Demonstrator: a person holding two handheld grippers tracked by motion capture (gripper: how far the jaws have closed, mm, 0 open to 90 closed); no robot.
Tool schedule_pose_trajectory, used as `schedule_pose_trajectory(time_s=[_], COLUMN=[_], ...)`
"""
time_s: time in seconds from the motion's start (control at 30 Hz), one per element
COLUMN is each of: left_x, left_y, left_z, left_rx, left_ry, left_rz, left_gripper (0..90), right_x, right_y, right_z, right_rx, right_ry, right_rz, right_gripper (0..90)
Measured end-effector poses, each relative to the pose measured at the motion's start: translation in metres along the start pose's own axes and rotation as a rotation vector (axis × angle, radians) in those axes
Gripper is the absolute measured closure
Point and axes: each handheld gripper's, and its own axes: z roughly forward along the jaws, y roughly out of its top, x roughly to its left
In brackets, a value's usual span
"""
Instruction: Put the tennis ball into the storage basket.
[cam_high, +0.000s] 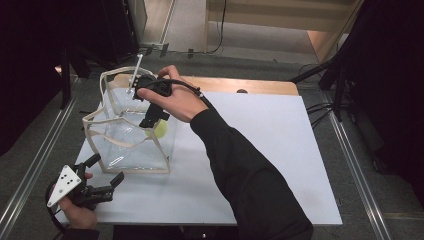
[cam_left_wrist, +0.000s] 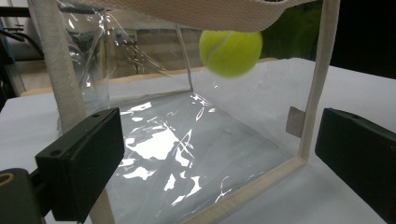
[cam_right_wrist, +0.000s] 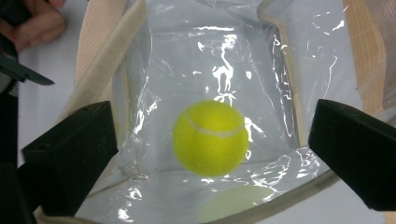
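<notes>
Both jaw sets spread wide, empty: my left gripper (cam_high: 102, 186) near table (cam_high: 280, 150) edge beside clear bag (cam_high: 131, 135); my right gripper (cam_high: 156, 117) above bag mouth. Tennis ball (cam_right_wrist: 211, 138) mid-air inside bag.

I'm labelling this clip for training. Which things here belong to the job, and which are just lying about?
In the job:
- tennis ball
- clear bag
- right gripper, open above the bag
- left gripper, open beside it

Lying about:
- cables on the floor
- black stands

Lab: white table (cam_high: 280, 150), floor rails (cam_high: 357, 170), stands (cam_high: 340, 80).
</notes>
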Motion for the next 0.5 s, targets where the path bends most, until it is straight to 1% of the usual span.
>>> schedule_pose_trajectory(time_s=[0.03, 0.13, 0.23, 0.27, 0.3, 0.33, 0.5], left_x=[0.0, 0.0, 0.0, 0.0, 0.0, 0.0, 0.0], left_y=[0.0, 0.0, 0.0, 0.0, 0.0, 0.0, 0.0], left_z=[0.0, 0.0, 0.0, 0.0, 0.001, 0.001, 0.001], left_rx=[-0.001, -0.001, 0.0, 0.001, 0.001, 0.001, 0.003], left_ry=[-0.001, -0.001, -0.001, 0.0, 0.0, 0.0, 0.001], left_rz=[-0.001, 0.003, 0.002, 0.005, 0.006, 0.005, 0.007], left_gripper=[1.3, 1.3, 1.3, 1.3, 1.3, 1.3, 1.3], right_x=[-0.001, -0.001, 0.0, 0.0, 0.001, 0.0, 0.0], right_y=[-0.001, -0.002, -0.003, -0.004, -0.005, -0.005, -0.011], right_z=[-0.002, -0.007, -0.012, -0.014, -0.016, -0.018, -0.025], right_rx=[-0.014, -0.042, -0.051, -0.058, -0.066, -0.064, -0.083], right_ry=[0.0, 0.008, -0.012, -0.012, -0.006, -0.01, -0.015], right_rz=[0.013, 0.026, 0.038, 0.034, 0.044, 0.039, 0.052], right_gripper=[0.0, 0.0, 0.0, 0.0, 0.0, 0.0, 0.0])
